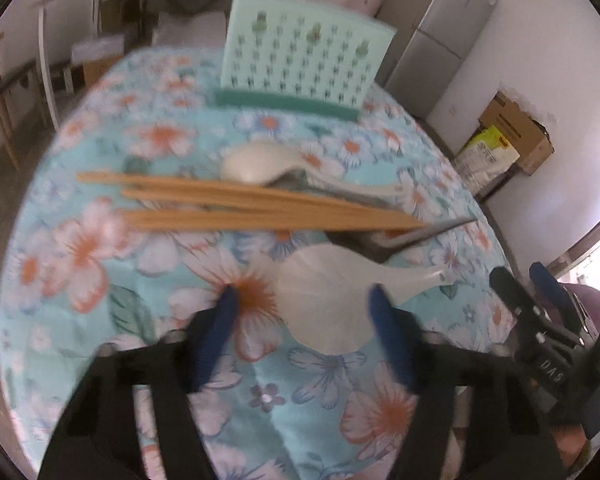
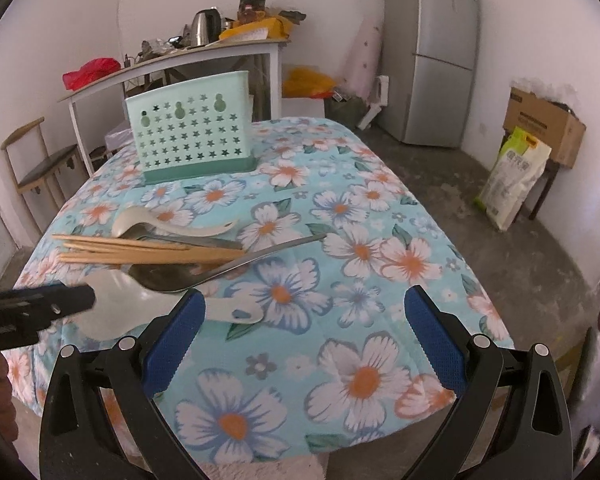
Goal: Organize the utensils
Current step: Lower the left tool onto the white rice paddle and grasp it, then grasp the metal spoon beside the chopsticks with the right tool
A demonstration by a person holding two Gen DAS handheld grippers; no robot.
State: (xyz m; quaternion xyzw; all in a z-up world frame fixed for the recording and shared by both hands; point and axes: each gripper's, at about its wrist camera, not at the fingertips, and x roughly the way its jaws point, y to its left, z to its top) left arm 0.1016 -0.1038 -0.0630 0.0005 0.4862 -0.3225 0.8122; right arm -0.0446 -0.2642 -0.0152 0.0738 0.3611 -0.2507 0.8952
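My left gripper (image 1: 302,300) hangs open over the near white plastic spoon (image 1: 332,296). My right gripper (image 2: 302,320) gapes wide, empty, beside the chopsticks (image 2: 148,250).

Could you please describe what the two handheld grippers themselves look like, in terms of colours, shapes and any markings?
Both match: the left gripper and right gripper have black plastic frames with slotted cut-outs, silver round bolt heads at the pivots, and two blue textured fingertip pads. Seen from the left wrist view, the right gripper's black body carries white lettering that looks like "DAS". No cables or sleeves are visible.
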